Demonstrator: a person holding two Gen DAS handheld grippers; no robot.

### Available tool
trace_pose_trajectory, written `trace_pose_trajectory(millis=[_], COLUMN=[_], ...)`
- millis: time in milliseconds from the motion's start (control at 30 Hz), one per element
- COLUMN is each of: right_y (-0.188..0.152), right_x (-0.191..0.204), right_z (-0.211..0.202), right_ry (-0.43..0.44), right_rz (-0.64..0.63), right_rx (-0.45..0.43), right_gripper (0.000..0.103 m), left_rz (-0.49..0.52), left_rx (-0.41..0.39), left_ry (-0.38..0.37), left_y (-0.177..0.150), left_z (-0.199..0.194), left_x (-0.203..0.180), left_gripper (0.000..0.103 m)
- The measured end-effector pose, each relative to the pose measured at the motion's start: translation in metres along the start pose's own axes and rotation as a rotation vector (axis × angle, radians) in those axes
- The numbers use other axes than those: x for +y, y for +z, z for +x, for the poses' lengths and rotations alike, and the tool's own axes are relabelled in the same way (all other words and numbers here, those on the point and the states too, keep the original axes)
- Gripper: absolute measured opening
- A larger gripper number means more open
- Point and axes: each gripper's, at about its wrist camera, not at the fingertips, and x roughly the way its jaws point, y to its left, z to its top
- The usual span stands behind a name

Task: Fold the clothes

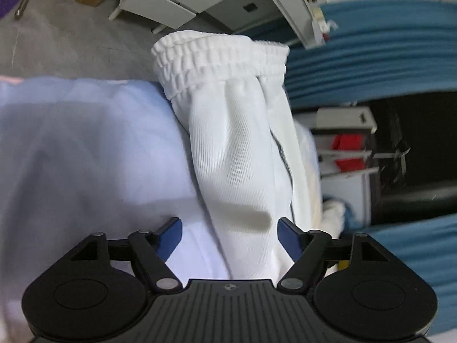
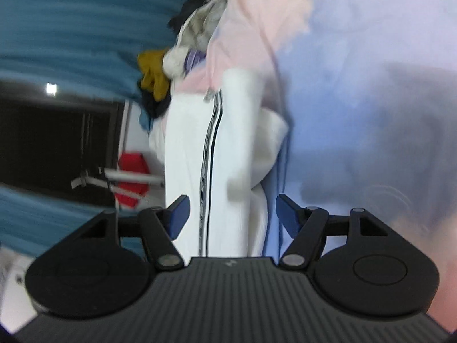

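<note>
We hold both hand-held grippers spread over white trousers.

Nearest us, the left hand-held gripper point(image 1: 230, 237) stands with blue fingers point(image 1: 171, 235) wide apart and nothing between them; the right hand-held gripper point(image 2: 231, 214) is likewise spread and empty. Just beyond lie the trousers point(image 1: 237, 154), folded lengthwise on a pale blue sheet point(image 1: 85, 143), the elastic waistband point(image 1: 220, 57) farthest from the left gripper. In the blurred right view, a dark stripe point(image 2: 210, 157) runs along them, with a heap of clothes point(image 2: 177, 54) beyond.
</note>
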Motion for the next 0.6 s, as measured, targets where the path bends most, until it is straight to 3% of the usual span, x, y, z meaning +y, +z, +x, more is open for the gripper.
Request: trace_pose_trajectory(millis=[200,333,400,433,467,500,600], right_y=[-0.001,0.004,0.006,0.007,0.008,0.009,0.006], right_x=[0.003,0.012,0.012,0.013,0.013,0.014,0.022], right_z=[0.046,0.069,0.070,0.070,0.069,0.068,0.058], right_ry=[0.056,0.005,0.015,0.020,0.018,0.017,-0.004], right_rz=[-0.101,-0.215,-0.245,-0.260,-0.269,-0.278,-0.337], right_rx=[0.007,-0.023,-0.065,-0.086,-0.098,-0.109,-0.140], right_gripper=[0.069,0.068,0.061,0.047,0.024,0.021,0.015], left_rz=[-0.059,-0.044,-0.034,-0.029,-0.024,-0.019,-0.014], left_rx=[-0.050,-0.061,-0.061,-0.061,-0.061,-0.061,-0.053], left_ry=[-0.098,-0.140,-0.160,-0.170,-0.180,-0.189,-0.193], left_y=[0.015,0.028,0.034,0.037,0.041,0.044,0.050], left_z=[0.033,0.051,0.060,0.064,0.068,0.072,0.068], left_x=[0.012,0.007,0.004,0.003,0.002,0.000,-0.001], left_gripper=[0.075,0.071,0.062,0.060,0.049,0.032,0.016])
